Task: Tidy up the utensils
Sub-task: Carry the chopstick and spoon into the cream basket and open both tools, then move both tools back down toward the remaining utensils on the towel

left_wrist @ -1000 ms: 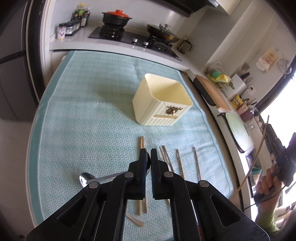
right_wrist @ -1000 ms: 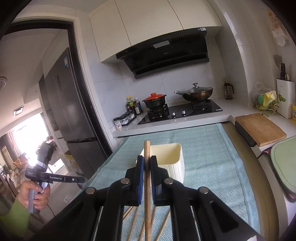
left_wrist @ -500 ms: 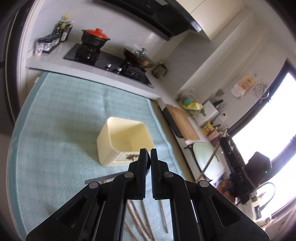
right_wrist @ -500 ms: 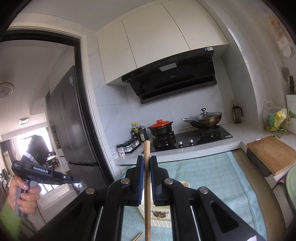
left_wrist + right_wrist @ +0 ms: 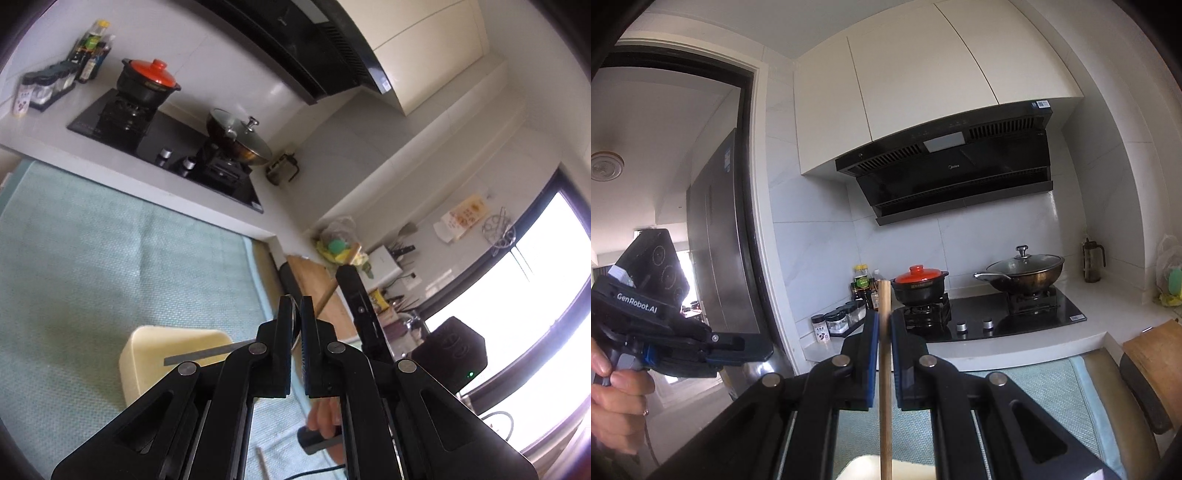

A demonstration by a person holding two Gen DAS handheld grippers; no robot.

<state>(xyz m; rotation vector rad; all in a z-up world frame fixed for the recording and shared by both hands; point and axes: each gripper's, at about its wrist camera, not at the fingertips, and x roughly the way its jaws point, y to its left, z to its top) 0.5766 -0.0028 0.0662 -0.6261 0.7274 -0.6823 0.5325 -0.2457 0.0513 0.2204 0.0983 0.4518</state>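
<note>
My left gripper [image 5: 294, 302] is shut on a metal spoon [image 5: 207, 355], whose flat grey handle sticks out to the left above the cream container [image 5: 162, 354]. My right gripper [image 5: 884, 317] is shut on a wooden chopstick [image 5: 885, 391] held upright; the container's rim [image 5: 864, 469] shows just below it. In the left wrist view the right gripper [image 5: 345, 275] hangs close to the right, its chopstick [image 5: 330, 286] slanting upward and a hand [image 5: 325, 417] under it. The right wrist view shows the left gripper [image 5: 738, 345] at the far left. One loose chopstick [image 5: 262, 461] lies on the cloth.
A teal cloth [image 5: 110, 258] covers the table. Behind it a hob [image 5: 997, 317] carries a red-lidded pot [image 5: 918, 284] and a lidded wok [image 5: 1023, 273]. Spice jars [image 5: 838, 321] stand left of the hob. A wooden cutting board [image 5: 1152, 354] lies right, a fridge [image 5: 716, 251] left.
Both grippers rose away from the cloth and their views tilted up toward the stove wall. The spoon came off the cloth with the left gripper. The two grippers drew closer together.
</note>
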